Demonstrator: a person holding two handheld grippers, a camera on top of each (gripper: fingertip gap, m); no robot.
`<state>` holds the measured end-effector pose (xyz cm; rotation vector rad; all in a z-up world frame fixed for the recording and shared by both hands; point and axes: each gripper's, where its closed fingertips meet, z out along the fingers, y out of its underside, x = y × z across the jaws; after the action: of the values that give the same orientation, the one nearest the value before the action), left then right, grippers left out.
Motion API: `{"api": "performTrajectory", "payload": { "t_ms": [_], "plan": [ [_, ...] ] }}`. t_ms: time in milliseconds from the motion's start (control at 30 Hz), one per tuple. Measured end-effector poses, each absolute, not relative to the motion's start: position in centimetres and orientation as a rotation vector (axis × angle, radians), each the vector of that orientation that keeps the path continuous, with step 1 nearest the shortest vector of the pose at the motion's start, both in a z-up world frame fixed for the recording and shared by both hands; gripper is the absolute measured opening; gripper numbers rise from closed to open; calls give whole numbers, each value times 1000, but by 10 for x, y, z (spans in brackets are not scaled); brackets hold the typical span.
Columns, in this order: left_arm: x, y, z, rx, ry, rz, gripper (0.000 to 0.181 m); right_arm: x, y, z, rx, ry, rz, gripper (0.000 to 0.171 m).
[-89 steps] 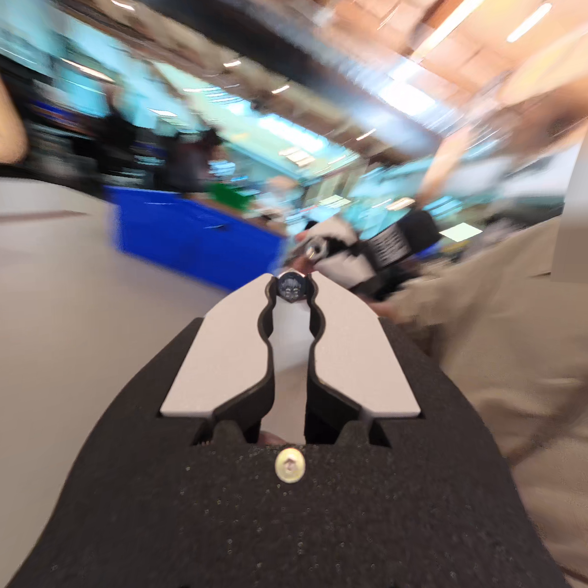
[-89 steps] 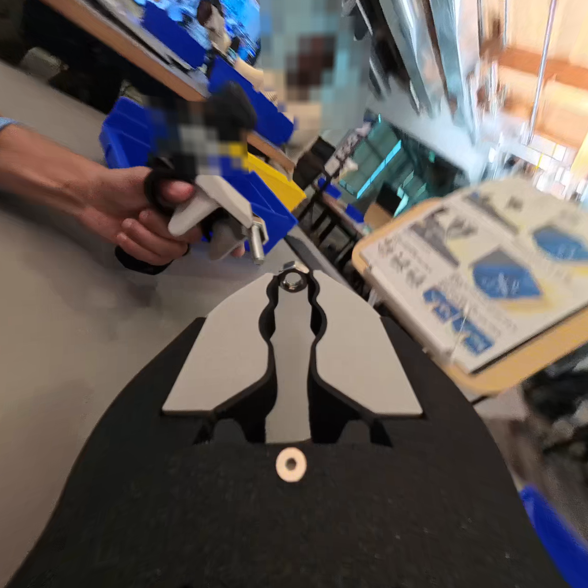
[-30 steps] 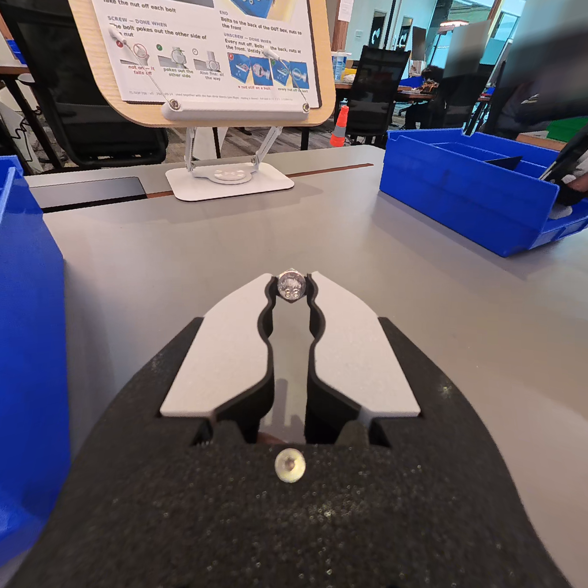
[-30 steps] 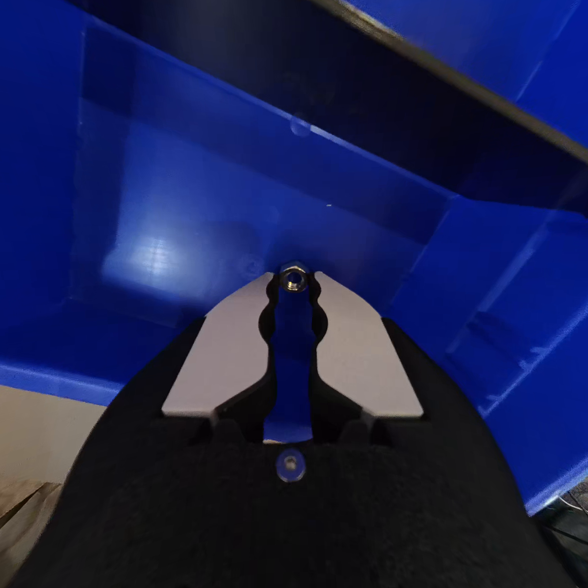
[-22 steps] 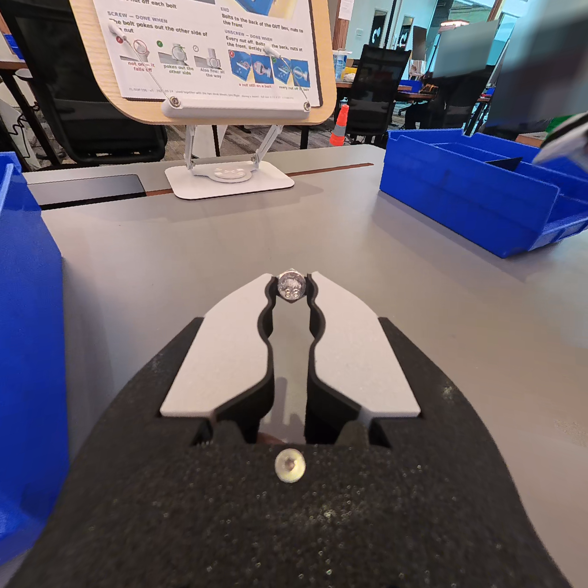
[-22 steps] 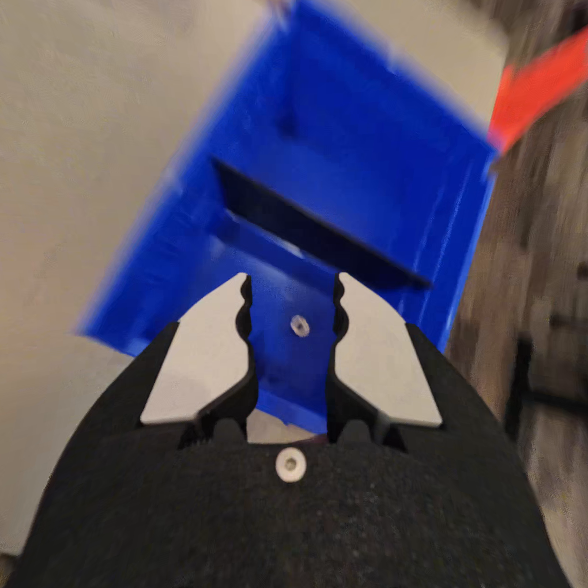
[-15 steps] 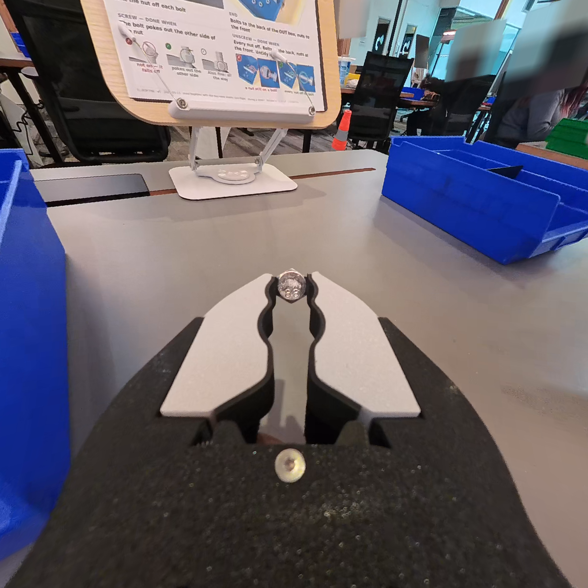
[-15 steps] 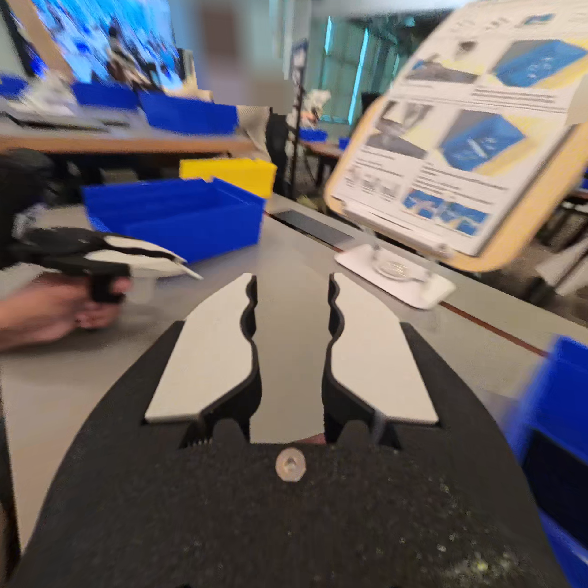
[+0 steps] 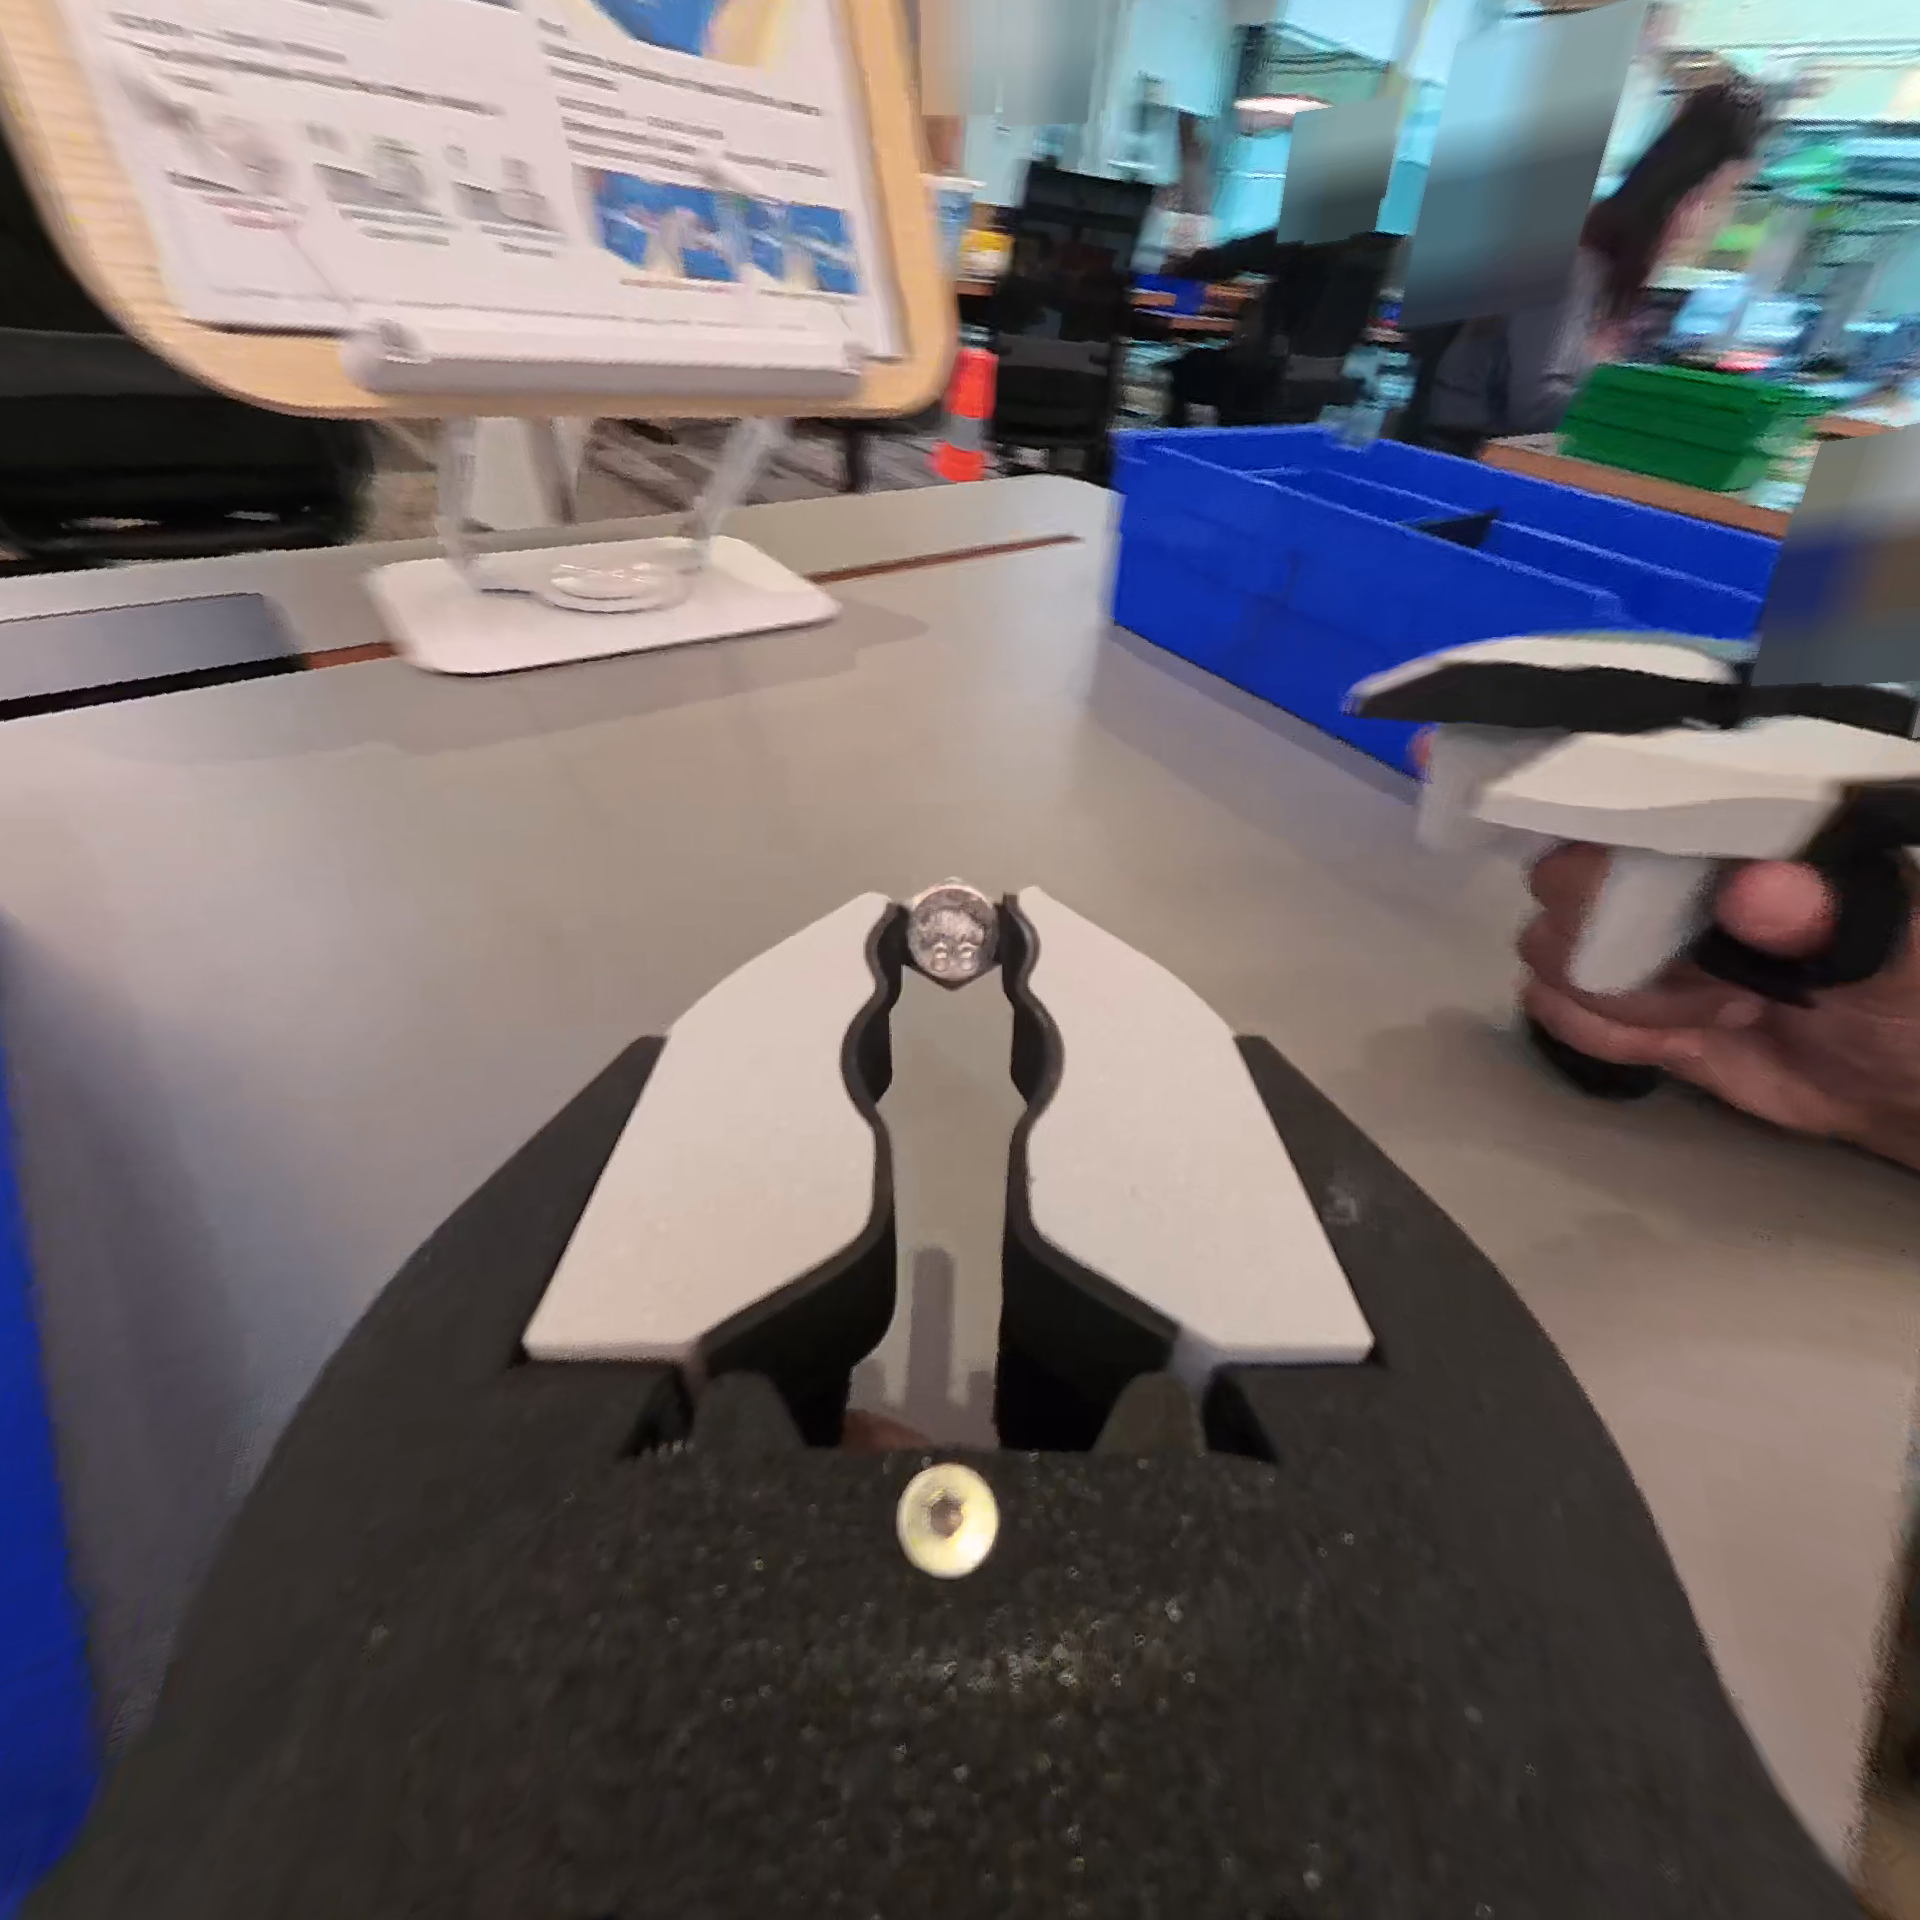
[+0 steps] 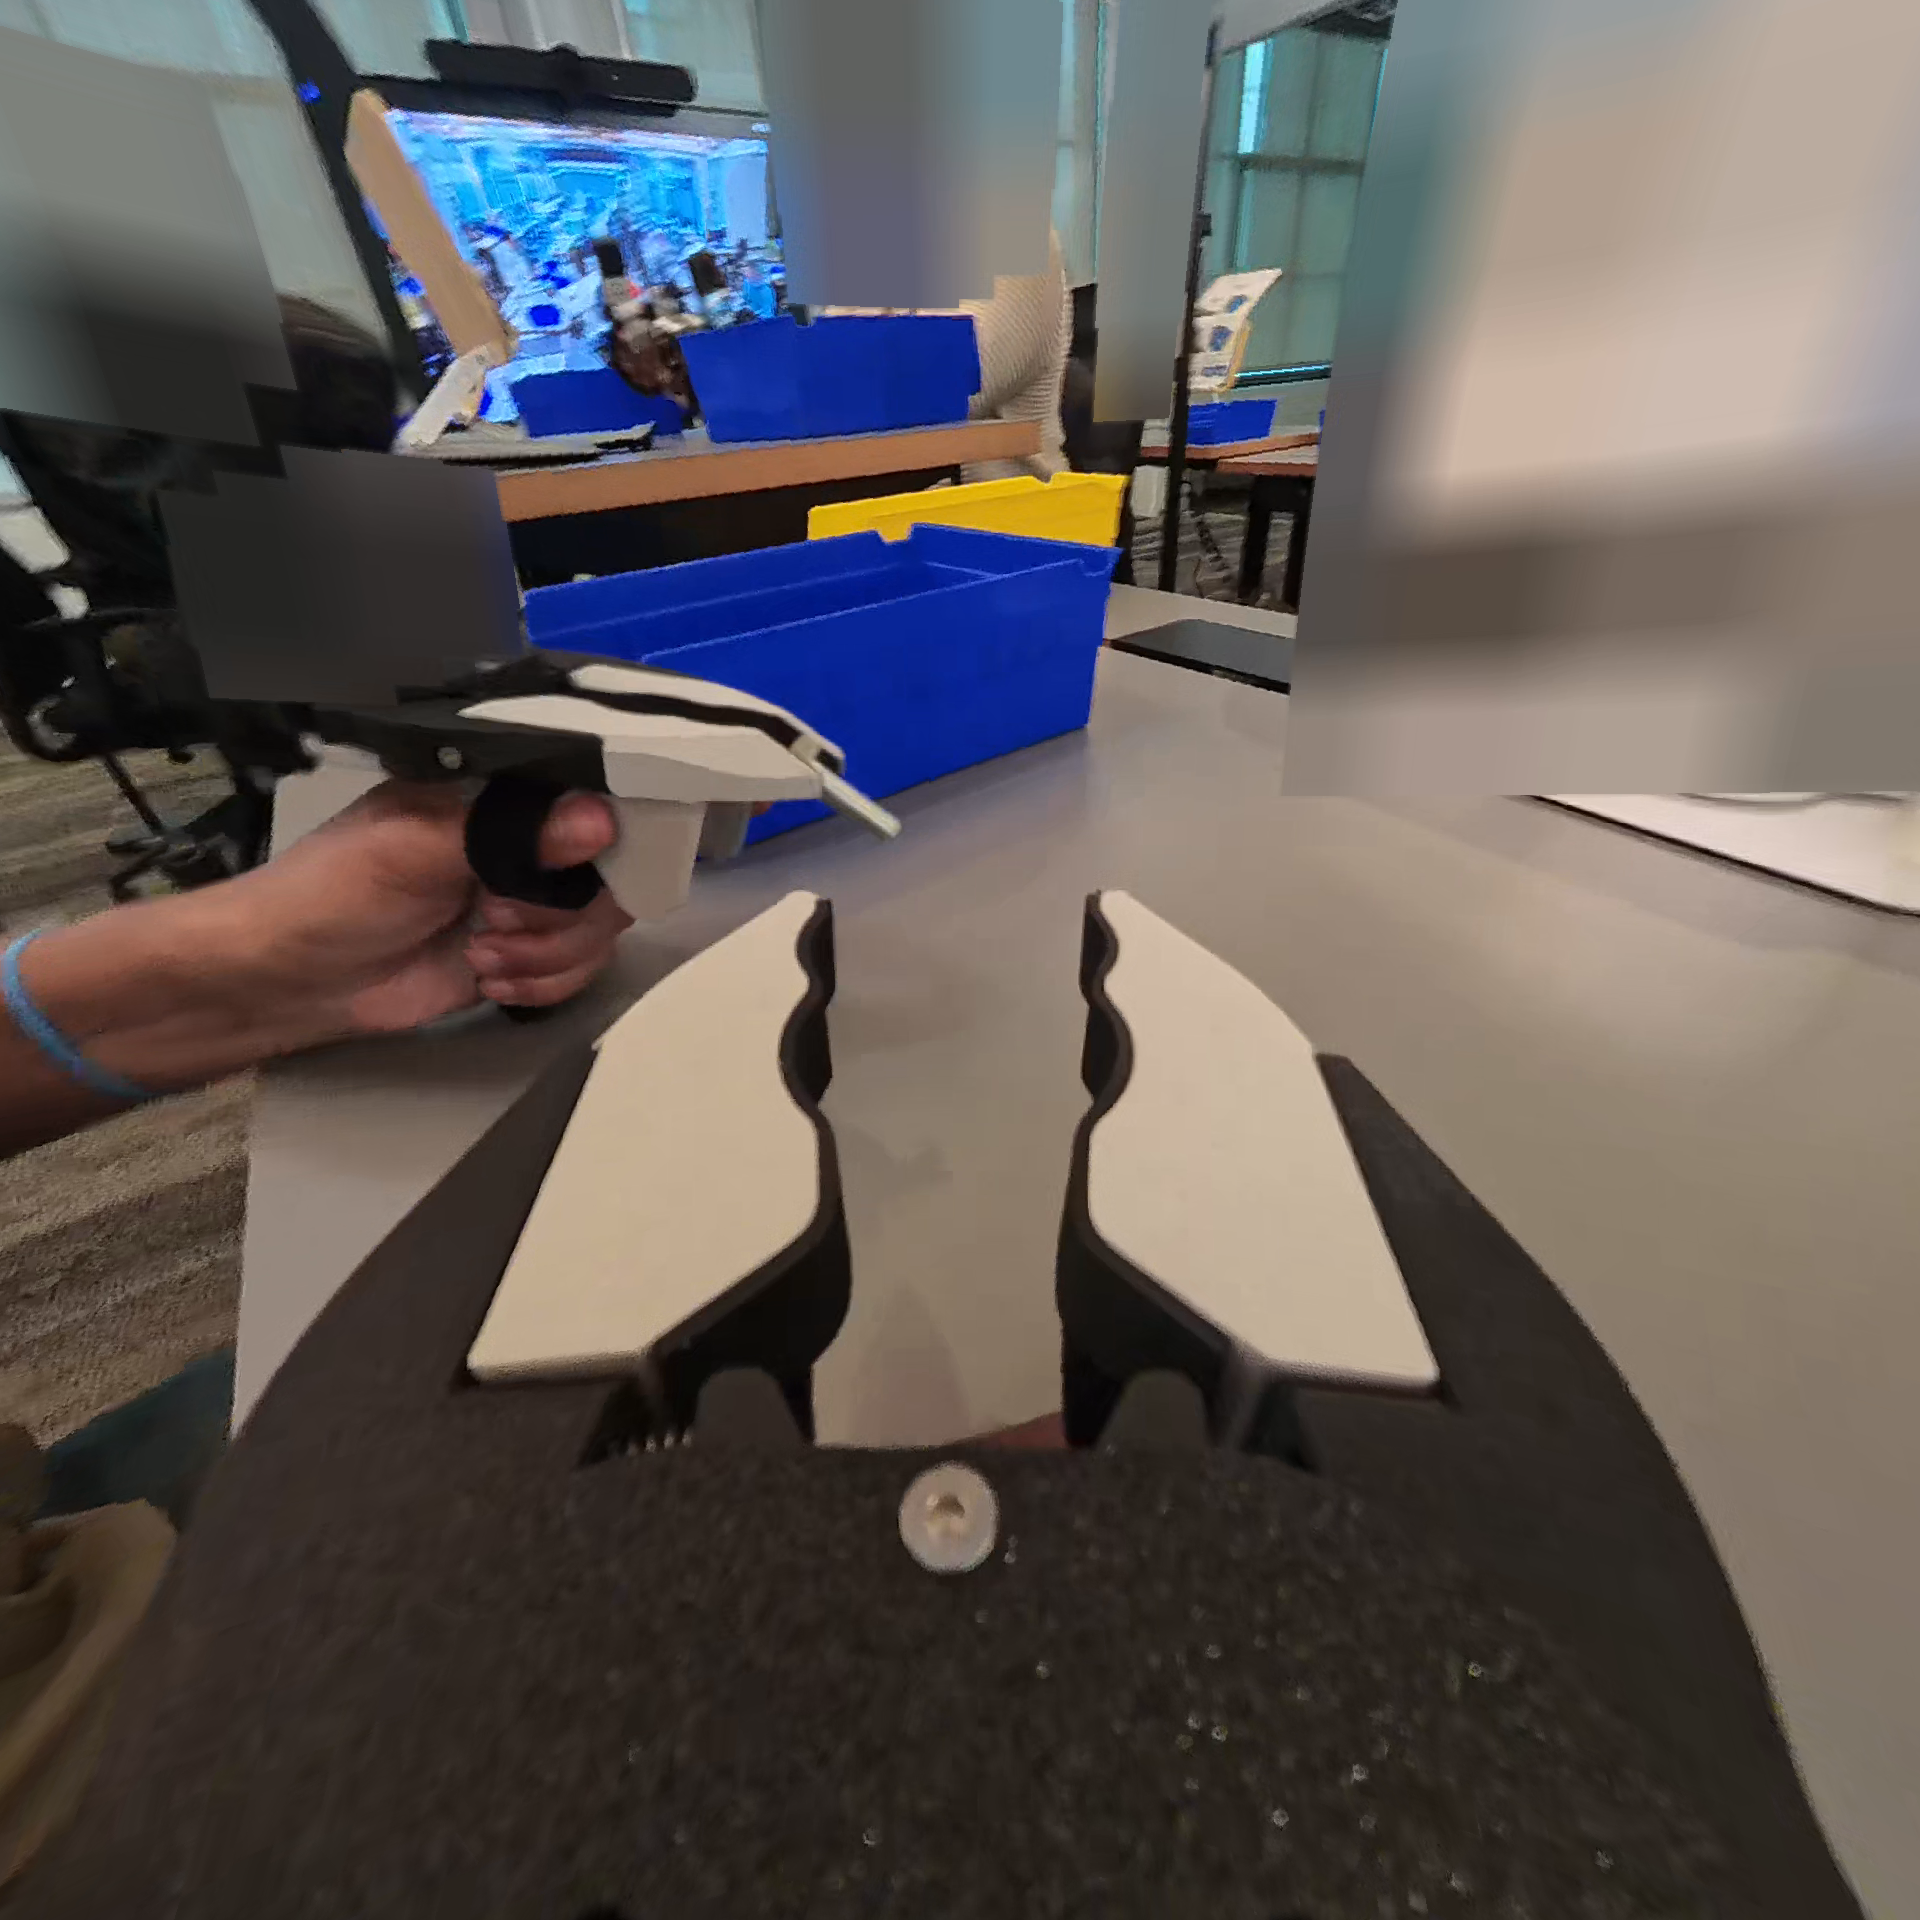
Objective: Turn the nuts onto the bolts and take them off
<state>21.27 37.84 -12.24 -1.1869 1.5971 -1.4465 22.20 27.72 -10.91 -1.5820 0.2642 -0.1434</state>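
Observation:
My left gripper [image 9: 948, 914] is shut on a silver bolt [image 9: 948, 940], whose hex head faces the camera between the fingertips, held above the grey table [image 9: 520, 883]. In the right wrist view the left gripper [image 10: 810, 764] is at the left in a hand, and the bolt's shank [image 10: 860, 808] sticks out of its tip. My right gripper [image 10: 956, 914] is open and empty over the table, to the right of the left gripper. It also shows at the right of the left wrist view [image 9: 1413, 748], held in a hand. No nut is in view.
A blue divided bin [image 9: 1299, 551] stands at the table's right. Another blue bin [image 10: 883, 665] stands beyond the left gripper, with a yellow bin [image 10: 966, 509] behind it. An instruction board on a white stand [image 9: 582, 603] is at the back. A blue bin wall [image 9: 26, 1403] is at the left edge. The left gripper's tips are roughly 11 cm from the right gripper's.
My right gripper carried the nut into the blue bin, opened and let it go, then swung back over the table near the left gripper. My left gripper kept hold of the bolt.

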Motion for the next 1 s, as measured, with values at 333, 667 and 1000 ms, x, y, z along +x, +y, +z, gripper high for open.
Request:
{"api": "performTrajectory", "payload": {
  "t_ms": [333, 667, 1000],
  "plan": [
    [188, 302, -82, -402, 2448, -1502, 17, 199, 313, -105, -1946, -313, -235, 35],
    [201, 285, -94, -210, 2557, -1246, 17, 205, 306, -115, -1980, -302, -241, 10],
    [208, 297, -71, -447, 2171, -1407, 19, 214, 299, -104, -1895, -181, -274, 10]
  ]
}}
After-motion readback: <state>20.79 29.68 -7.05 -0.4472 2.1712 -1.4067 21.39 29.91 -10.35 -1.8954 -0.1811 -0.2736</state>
